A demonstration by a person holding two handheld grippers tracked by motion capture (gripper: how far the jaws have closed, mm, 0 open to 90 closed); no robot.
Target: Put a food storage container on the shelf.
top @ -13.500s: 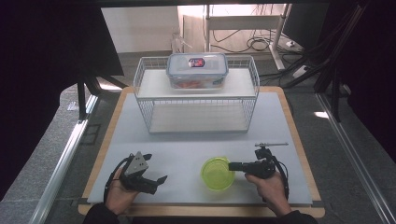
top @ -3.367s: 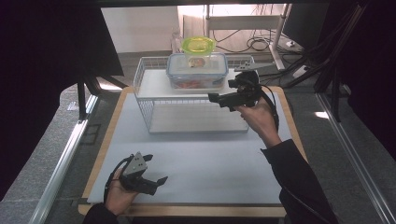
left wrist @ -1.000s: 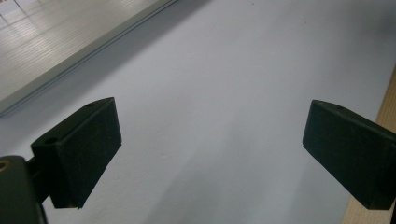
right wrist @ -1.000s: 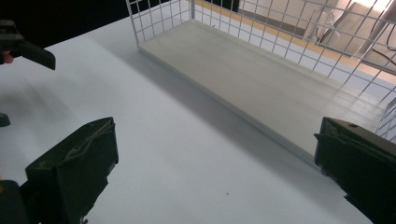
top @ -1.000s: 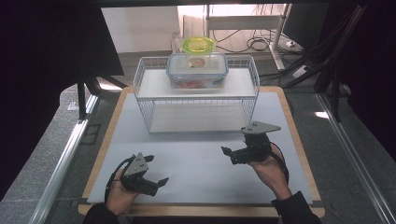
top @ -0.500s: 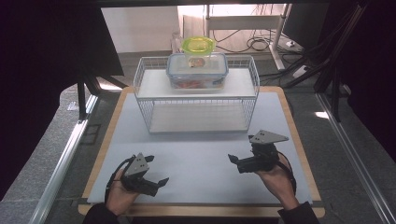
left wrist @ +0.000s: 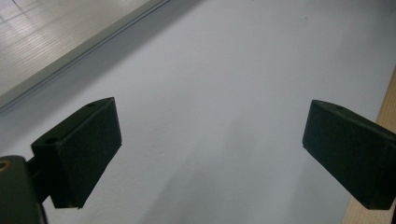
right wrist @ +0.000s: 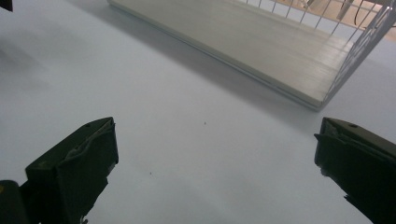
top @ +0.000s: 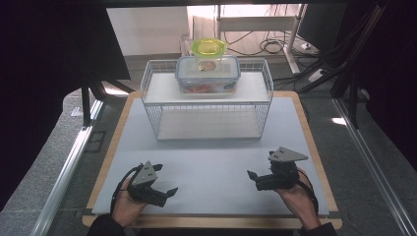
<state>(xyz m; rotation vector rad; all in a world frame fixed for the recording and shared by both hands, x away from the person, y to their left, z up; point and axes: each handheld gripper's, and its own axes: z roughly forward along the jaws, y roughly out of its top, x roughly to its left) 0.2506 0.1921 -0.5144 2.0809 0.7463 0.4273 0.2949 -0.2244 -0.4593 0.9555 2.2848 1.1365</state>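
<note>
The yellow-green translucent plastic bowl point(top: 209, 48) rests at upper centre of the high view, on or just behind the lid of the clear rectangular food container with the blue-rimmed lid point(top: 208, 74), which stands on the top shelf of the white wire rack point(top: 156, 109); which of the two cannot be told from that view. The change from the earlier pictures: the bowl, once on the desk at lower centre beside the right tongs point(top: 254, 180), now sits up at the rack, and the right tongs have withdrawn from the rack to the lower right of the frame. This suggests the placement is complete and both hands are back at rest. The right tongs are released, jaws spread wide and empty. The left tongs point(top: 167, 194), at lower left, have kept their position and are likewise released and empty. The high view gives the bowl, the container and both hands on the pale blue-grey desk mat point(top: 211, 167). The right gripper view adds the rack's lower white shelf board point(right wrist: 261, 42) at close range, across its upper part. The left gripper view adds the wooden desk edge point(left wrist: 388, 107) at its right margin.
</note>
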